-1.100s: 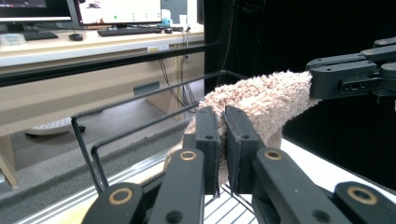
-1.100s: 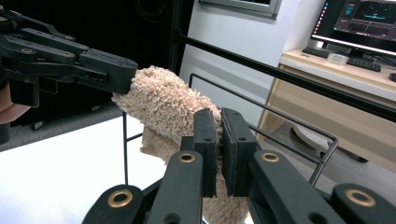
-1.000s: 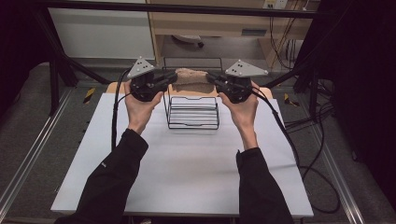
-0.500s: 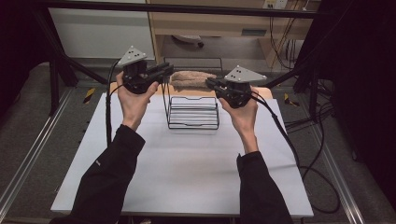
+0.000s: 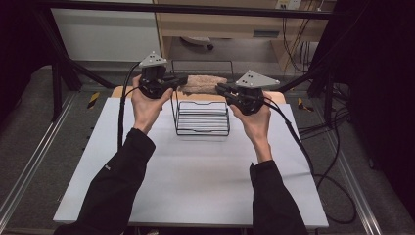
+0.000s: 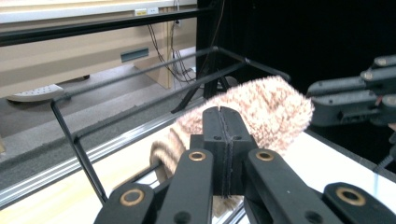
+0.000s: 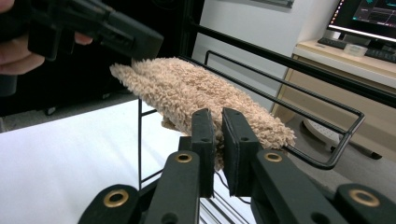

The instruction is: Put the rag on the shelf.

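Note:
A fuzzy beige cloth stretches level between my two grippers, above the top of a black wire rack at the back of the white table. My left gripper is shut on the cloth's left end; its jaws have just been closing. In the left gripper view the jaws press together in front of the cloth. My right gripper is shut on the other end. In the right gripper view, beige pile shows in the narrow gap between the pads of that gripper.
The rack's tall rear rail runs just behind the cloth. Black frame bars and a wooden cabinet stand beyond the table's far edge. Cables trail off the table's right side. A bare stretch of table lies in front of the rack.
The left hand lifted slightly up and left, then came back toward the cloth's end. The right gripper and the cloth have stayed where they were.

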`<state>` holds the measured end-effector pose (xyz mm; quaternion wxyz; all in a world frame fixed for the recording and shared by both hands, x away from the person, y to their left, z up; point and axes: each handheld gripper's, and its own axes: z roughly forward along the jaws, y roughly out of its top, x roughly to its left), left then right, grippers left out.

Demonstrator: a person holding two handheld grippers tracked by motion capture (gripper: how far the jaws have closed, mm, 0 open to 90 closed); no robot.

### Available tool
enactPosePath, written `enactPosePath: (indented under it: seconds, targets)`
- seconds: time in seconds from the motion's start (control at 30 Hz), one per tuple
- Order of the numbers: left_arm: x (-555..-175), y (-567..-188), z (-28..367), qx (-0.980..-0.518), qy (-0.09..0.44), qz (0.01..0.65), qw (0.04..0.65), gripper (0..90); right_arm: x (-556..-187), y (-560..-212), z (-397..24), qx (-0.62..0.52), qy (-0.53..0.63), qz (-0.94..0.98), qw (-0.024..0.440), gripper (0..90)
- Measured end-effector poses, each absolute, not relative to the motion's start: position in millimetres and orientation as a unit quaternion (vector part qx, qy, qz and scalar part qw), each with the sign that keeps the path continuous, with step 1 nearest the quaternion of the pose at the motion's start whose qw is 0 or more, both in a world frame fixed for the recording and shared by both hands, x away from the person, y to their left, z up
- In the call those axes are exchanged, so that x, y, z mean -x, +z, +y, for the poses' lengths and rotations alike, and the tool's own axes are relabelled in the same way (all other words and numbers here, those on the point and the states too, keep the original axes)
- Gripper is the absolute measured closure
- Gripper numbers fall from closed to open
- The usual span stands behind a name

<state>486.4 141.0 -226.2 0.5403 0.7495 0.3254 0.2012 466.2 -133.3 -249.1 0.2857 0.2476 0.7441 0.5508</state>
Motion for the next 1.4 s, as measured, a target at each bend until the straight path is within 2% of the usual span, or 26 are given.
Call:
enactPosePath:
  seconds: [0.3,0.37,0.5,0.6,0.73,1.1,1.4]
  targets:
    - [-483,-237,140,-0.759,0.203,0.32,0.53,89.6,-462,-242,-140,-0.252,0.58,0.729,0.264,73.6]
    - [-484,-240,140,-0.762,0.202,0.319,0.526,89.6,-462,-239,-143,-0.256,0.59,0.722,0.255,75.1]
    - [-484,-245,139,-0.764,0.203,0.318,0.523,89.6,-466,-242,-142,-0.277,0.567,0.741,0.232,86.2]
    - [-485,-249,139,-0.766,0.202,0.318,0.521,89.6,-469,-250,-138,-0.288,0.548,0.753,0.221,89.7]
    - [-486,-254,139,-0.767,0.205,0.32,0.516,89.6,-475,-259,-137,-0.306,0.537,0.756,0.213,90.0]
    - [-492,-262,135,-0.764,0.208,0.328,0.515,89.5,-484,-271,-131,-0.323,0.526,0.75,0.239,90.0]
    - [-485,-260,142,-0.761,0.202,0.328,0.522,85.0,-475,-265,-136,-0.315,0.547,0.741,0.228,83.4]
